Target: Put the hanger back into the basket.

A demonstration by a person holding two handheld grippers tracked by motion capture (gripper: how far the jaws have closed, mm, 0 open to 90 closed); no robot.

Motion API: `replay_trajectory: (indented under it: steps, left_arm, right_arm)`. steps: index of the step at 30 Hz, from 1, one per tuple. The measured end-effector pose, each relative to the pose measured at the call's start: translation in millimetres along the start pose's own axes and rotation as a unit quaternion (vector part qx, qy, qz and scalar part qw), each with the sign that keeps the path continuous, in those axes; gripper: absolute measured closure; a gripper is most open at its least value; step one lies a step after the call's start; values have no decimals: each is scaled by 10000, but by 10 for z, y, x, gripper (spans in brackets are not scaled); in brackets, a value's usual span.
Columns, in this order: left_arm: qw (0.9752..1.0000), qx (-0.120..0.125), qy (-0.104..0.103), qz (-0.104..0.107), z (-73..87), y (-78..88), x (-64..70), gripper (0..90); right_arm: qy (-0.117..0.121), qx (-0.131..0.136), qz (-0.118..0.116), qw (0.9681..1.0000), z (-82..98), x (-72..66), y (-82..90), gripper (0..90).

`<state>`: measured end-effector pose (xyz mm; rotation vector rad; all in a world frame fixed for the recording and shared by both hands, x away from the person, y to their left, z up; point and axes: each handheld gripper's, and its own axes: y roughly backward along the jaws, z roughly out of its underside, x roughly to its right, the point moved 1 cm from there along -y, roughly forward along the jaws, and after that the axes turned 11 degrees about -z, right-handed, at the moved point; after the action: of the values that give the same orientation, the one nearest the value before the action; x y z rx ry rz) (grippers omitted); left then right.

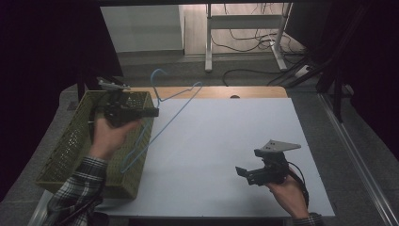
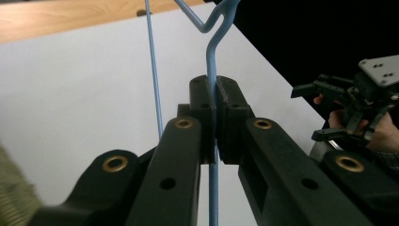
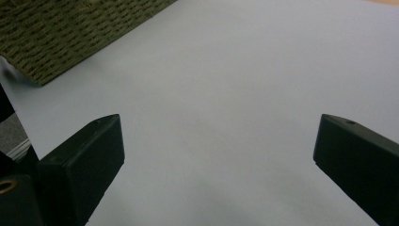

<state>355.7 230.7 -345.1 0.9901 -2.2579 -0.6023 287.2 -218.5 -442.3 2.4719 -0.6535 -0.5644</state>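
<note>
A light blue wire hanger (image 1: 164,117) hangs tilted in the air over the left part of the white table (image 1: 221,141), its hook (image 1: 159,74) pointing away from me. My left gripper (image 1: 153,112) is shut on one wire of it, above the green woven basket (image 1: 70,146). In the left gripper view the black jaws pinch the blue wire (image 2: 212,70) of the hanger just below its twisted neck. My right gripper (image 1: 244,175) is low over the table's front right, open, with nothing between its fingers. In the right gripper view its wide-apart fingertips (image 3: 94,146) frame bare white table (image 3: 211,94).
The basket stands along the table's left edge, and its corner (image 3: 61,33) is seen in the right gripper view. A wooden strip (image 1: 244,92) borders the table's far edge. Beyond it are a desk frame (image 1: 244,28) and cables (image 1: 254,70) on the floor.
</note>
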Motion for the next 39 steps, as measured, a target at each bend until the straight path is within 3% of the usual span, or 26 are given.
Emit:
replay_trajectory:
  steps: [3, 6, 11, 21, 31, 39]
  left_arm:
    - [9998, 125, 94, -95, 49, 235, -174, 876]
    - [9996, 170, 160, -162, 86, 352, -268, 876]
    - [9981, 258, 295, -469, 204, 665, -545, 876]
    - [9946, 342, 360, -912, 402, 953, -918, 876]
    - [9945, 264, 480, -894, 692, 893, -1227, 876]
    - [9957, 168, 482, -768, 813, 900, -1364, 876]
  right_arm:
    - [-163, 18, -2, 9999, 86, 26, 36, 20]
    - [-198, 22, 29, 9998, 121, 35, 59, 19]
    - [-273, 41, 99, 9996, 220, 39, 121, 18]
    - [-381, 26, 141, 9992, 312, 71, 149, 17]
    - [-386, -52, 162, 9991, 331, 83, 128, 17]
    - [-401, -90, 168, 9990, 341, 94, 115, 17]
